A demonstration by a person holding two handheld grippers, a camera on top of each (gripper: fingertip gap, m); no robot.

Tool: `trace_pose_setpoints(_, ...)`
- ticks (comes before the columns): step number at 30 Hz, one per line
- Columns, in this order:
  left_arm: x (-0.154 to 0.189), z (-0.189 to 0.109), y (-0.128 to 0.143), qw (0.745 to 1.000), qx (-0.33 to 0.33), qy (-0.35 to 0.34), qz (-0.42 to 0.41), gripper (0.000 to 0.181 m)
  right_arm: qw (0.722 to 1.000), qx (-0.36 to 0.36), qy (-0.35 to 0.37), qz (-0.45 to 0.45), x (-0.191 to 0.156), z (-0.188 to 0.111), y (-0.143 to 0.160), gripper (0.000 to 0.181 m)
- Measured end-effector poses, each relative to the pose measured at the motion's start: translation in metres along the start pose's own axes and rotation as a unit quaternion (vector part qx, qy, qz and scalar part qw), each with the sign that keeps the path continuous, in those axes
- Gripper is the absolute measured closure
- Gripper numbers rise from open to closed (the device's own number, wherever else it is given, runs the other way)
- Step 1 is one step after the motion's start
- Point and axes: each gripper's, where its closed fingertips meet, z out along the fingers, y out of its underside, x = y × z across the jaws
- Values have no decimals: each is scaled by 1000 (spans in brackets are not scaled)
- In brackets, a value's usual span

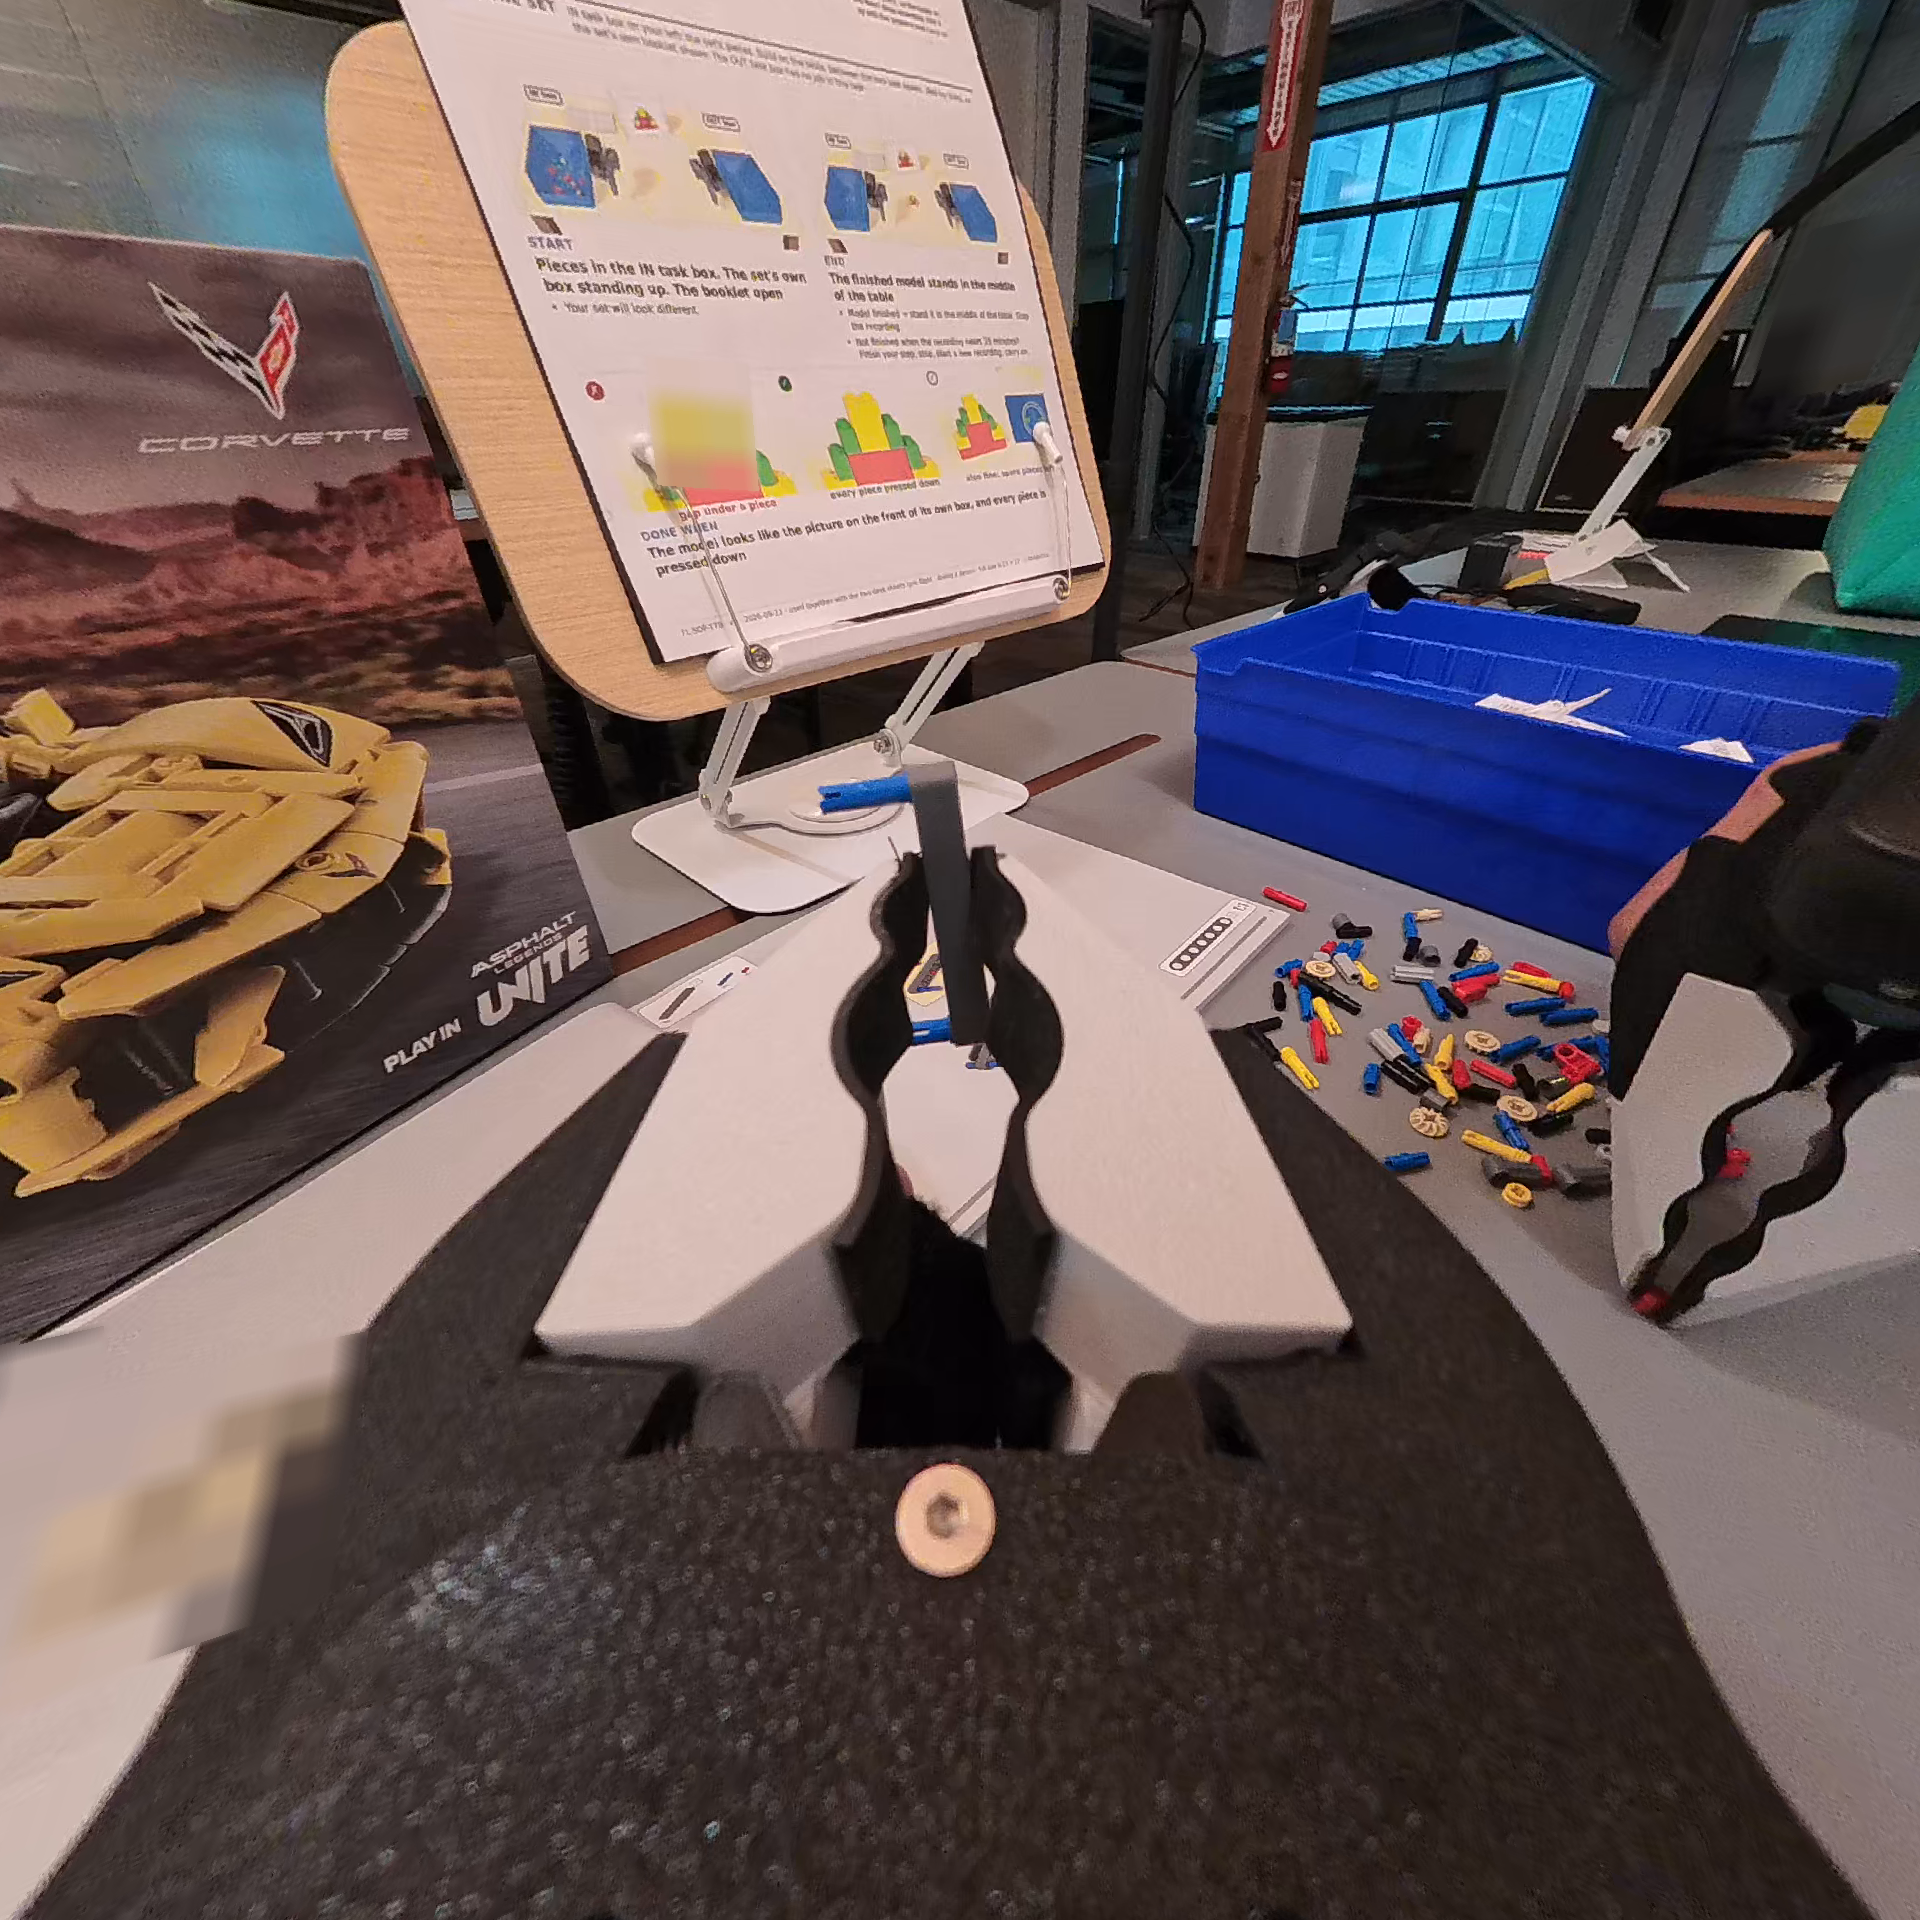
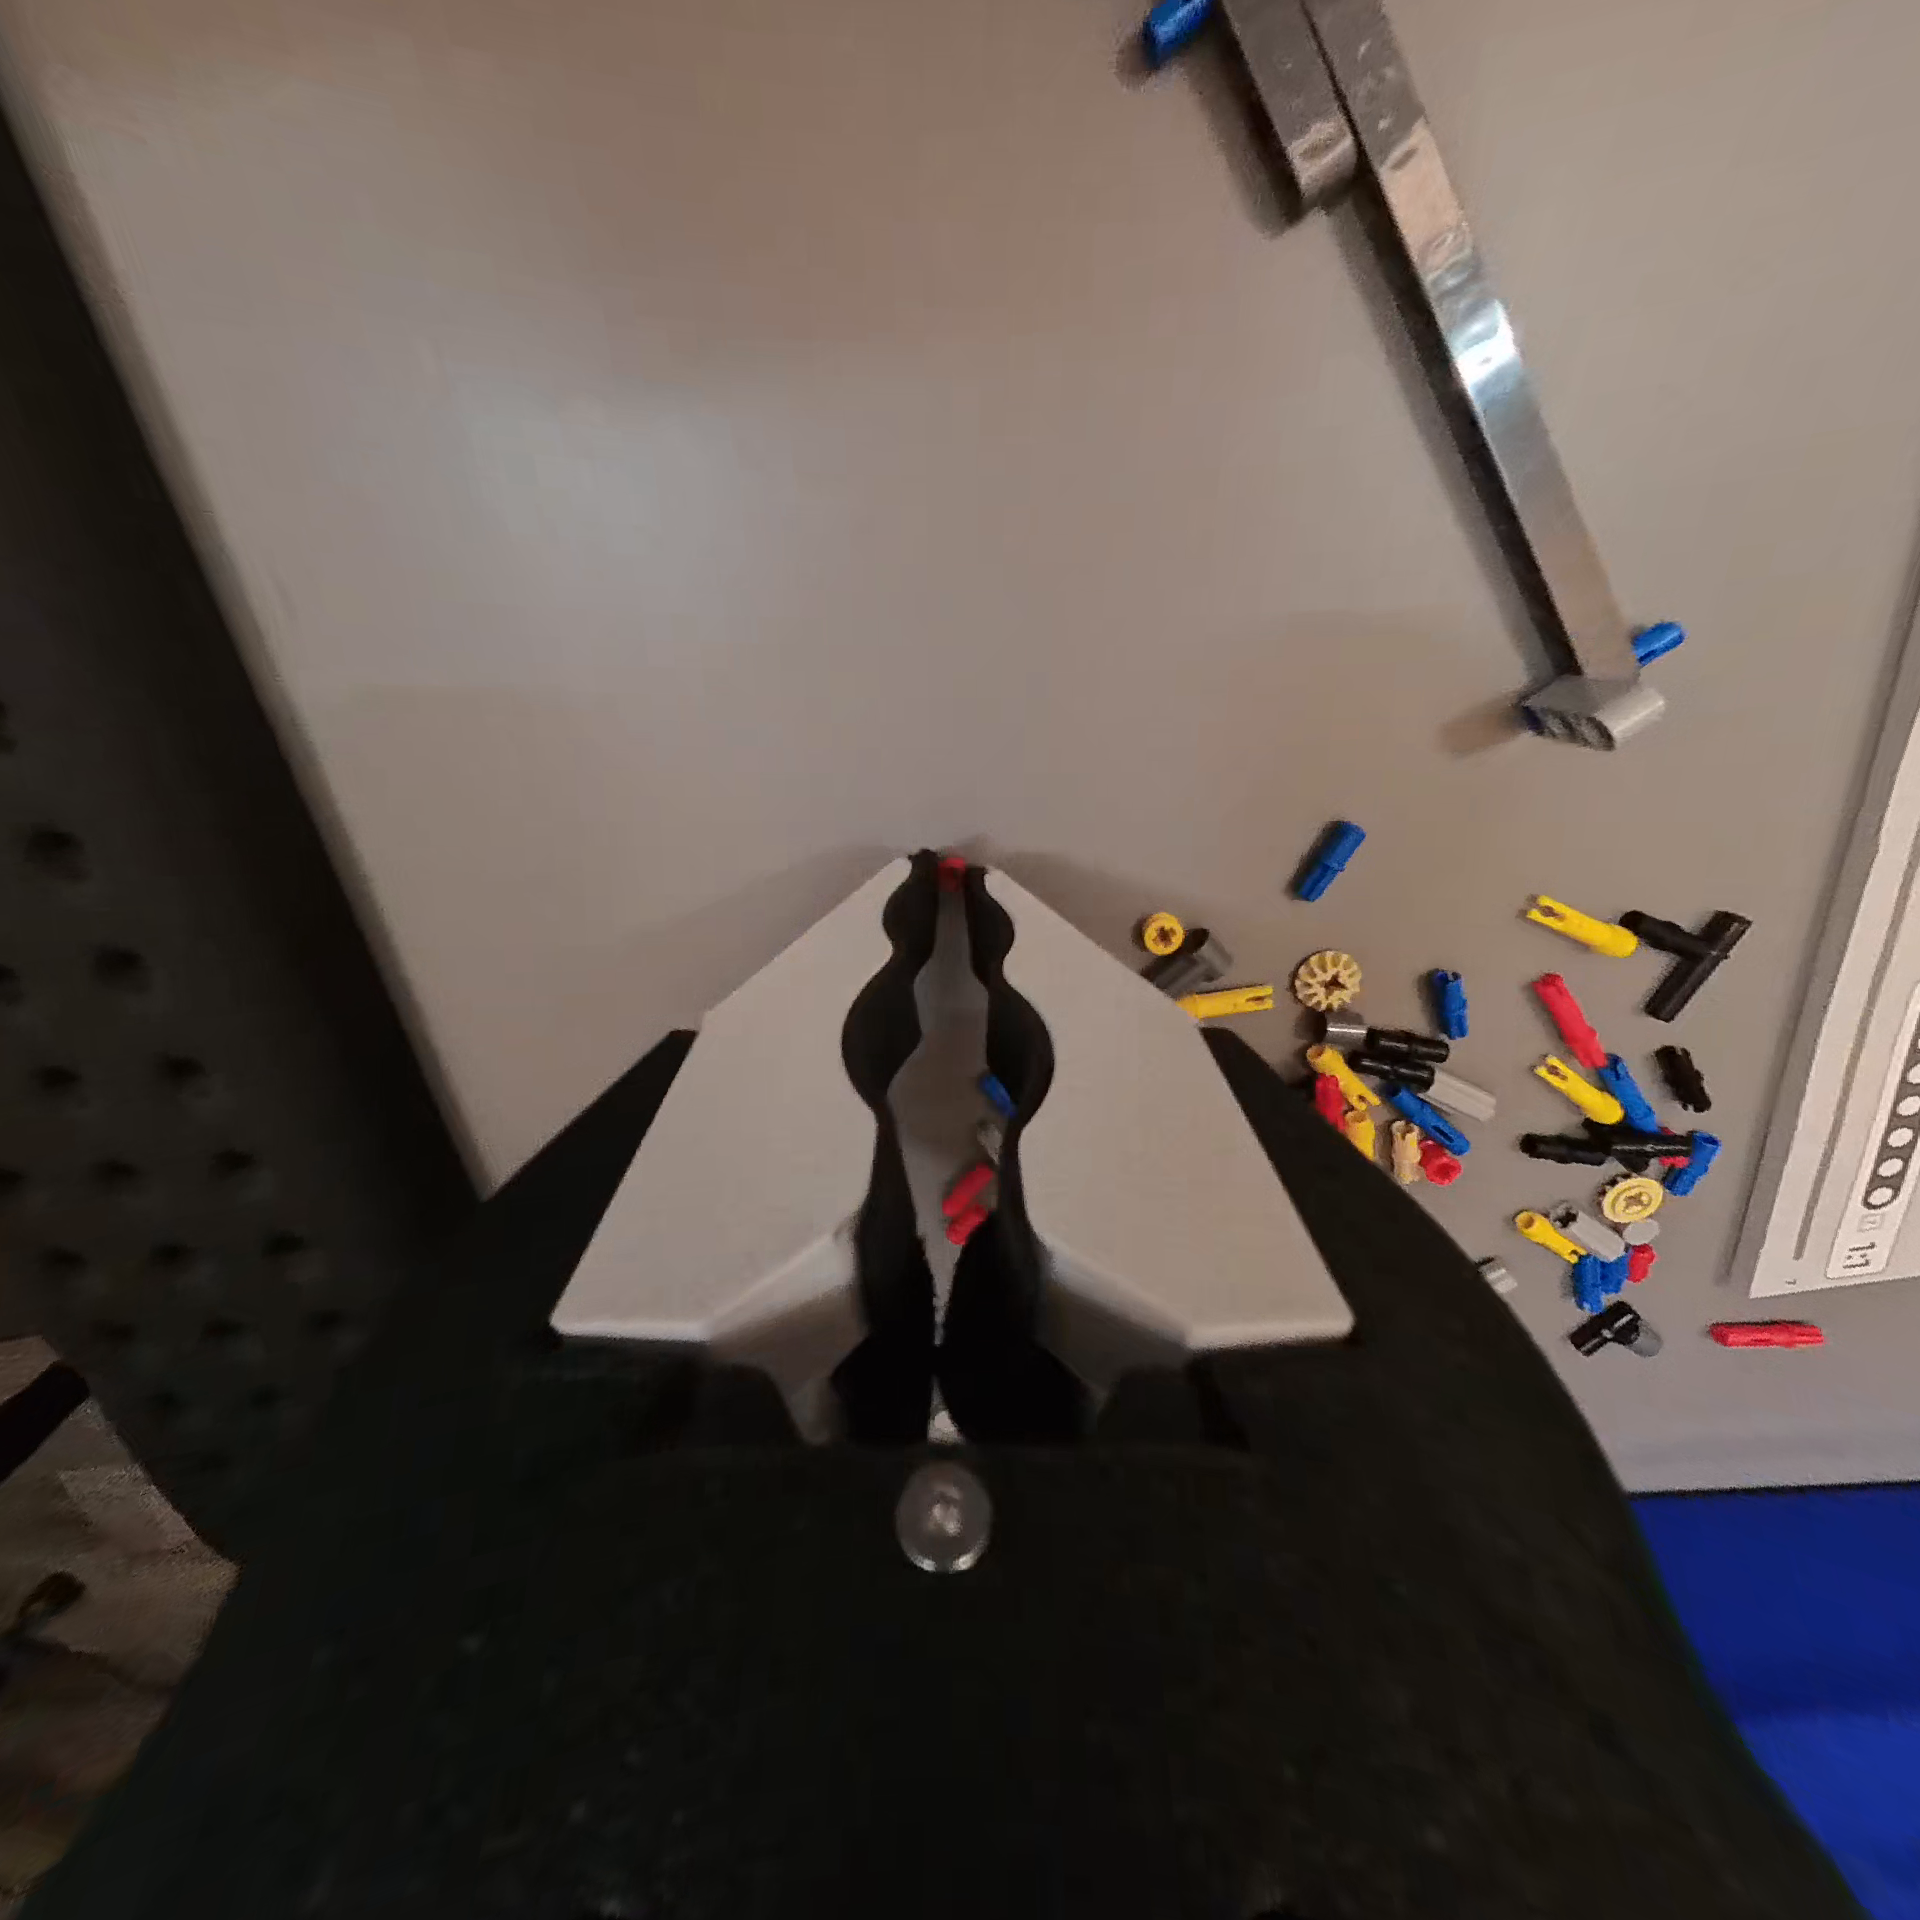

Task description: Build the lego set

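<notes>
Two grippers work over a grey tabletop (image 1: 1455, 1558). The left gripper (image 1: 948, 873) has its jaws clamped on a dark grey beam (image 1: 951, 904) that stands nearly upright between them, with a blue pin (image 1: 862, 795) sticking out at 9 o'clock from its top end. The right gripper (image 2: 948, 868) points down at the tabletop, its jaws pinched nearly together on a small red pin (image 2: 950, 871) at the very tips. In the right wrist view, the loose pile of pins and connectors (image 2: 1507, 1101) lies on the tabletop at 3 o'clock from those tips, and a long grey beam assembly (image 2: 1455, 353) sits at 1 o'clock. In the left wrist view, a blue bin (image 1: 1455, 790) stands at 2 o'clock, an instruction sheet on a wooden stand (image 1: 769, 343) at 12, and the set's box (image 1: 239, 727) at 9 o'clock.
</notes>
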Motion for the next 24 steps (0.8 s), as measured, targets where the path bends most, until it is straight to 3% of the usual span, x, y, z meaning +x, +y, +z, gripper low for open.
trace_pose_setpoints(24, 11, 1, -1, 1000, 1, 11, 11, 175, 1000, -3, 10, 4, 1, -2, 5, 169)
